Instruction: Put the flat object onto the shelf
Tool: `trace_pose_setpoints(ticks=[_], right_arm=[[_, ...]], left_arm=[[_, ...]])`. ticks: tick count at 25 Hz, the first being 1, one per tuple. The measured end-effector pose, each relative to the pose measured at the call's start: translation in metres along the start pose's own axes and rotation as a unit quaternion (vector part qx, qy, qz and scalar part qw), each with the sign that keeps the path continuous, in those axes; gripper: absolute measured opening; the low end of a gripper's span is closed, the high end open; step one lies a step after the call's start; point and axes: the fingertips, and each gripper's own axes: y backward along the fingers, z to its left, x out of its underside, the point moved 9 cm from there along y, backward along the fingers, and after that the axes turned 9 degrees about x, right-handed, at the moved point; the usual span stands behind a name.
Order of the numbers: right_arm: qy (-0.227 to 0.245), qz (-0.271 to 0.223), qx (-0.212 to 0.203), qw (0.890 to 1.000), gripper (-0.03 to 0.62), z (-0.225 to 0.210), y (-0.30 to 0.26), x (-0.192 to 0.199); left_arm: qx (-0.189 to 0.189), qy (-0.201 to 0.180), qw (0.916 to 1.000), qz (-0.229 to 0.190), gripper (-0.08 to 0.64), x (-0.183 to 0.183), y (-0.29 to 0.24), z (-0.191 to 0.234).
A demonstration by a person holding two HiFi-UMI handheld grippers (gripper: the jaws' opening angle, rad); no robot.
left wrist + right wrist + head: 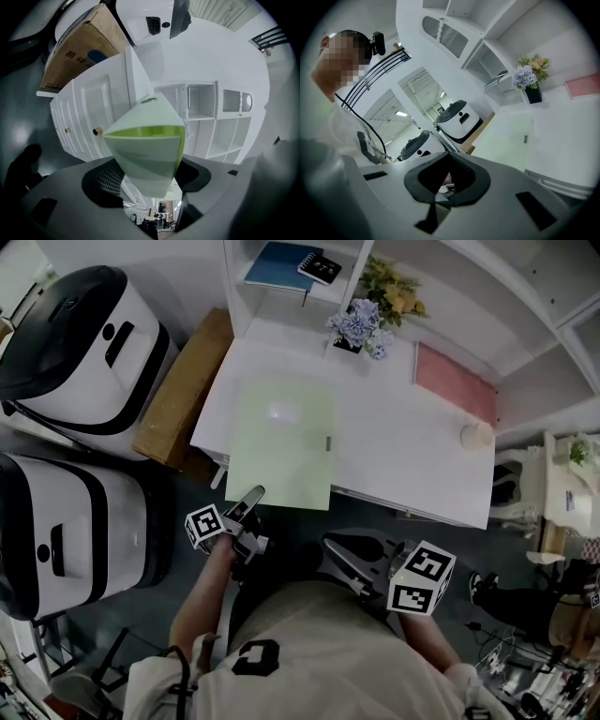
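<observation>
Head view: the green folder [281, 442] lies on the white desk [403, 446], long axis running away from the person, near edge overhanging toward the left gripper [251, 501]. Left gripper view: jaws apart, straddling its corner, not pinching. Right gripper view: right gripper [440, 199] clenched, empty, farther off.

The box [79, 49] bore blue Chinese print, too blurred to read for certain; nothing else was legible.

The tabletop [394, 437] lies bare from centre to 3 o'clock. A flower pot [359, 326] stands at 12 o'clock. The shelf [272, 298] at 11 o'clock carries a blue book [279, 263] and a notebook [321, 269]. A cardboard box [183, 390] flanks 9 o'clock.
</observation>
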Motion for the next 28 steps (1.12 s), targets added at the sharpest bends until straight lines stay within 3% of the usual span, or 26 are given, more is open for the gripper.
trace_pose_setpoints(ticks=[5, 16, 28], right_arm=[[0.001, -0.007, 0.005, 1.0, 0.021, 0.004, -0.003, -0.002], [0.004, -0.02, 0.015, 1.0, 0.021, 0.01, -0.009, -0.007], [0.008, -0.03, 0.024, 0.999, 0.021, 0.012, -0.012, -0.014]], left_arm=[[0.018, 0.014, 0.9997, 0.002, 0.322, -0.004, 0.002, -0.002], [0.004, 0.016, 0.9996, 0.023, 0.313, -0.012, 0.011, -0.002], [0.033, 0.034, 0.9986, 0.024, 0.306, -0.019, 0.013, -0.014]])
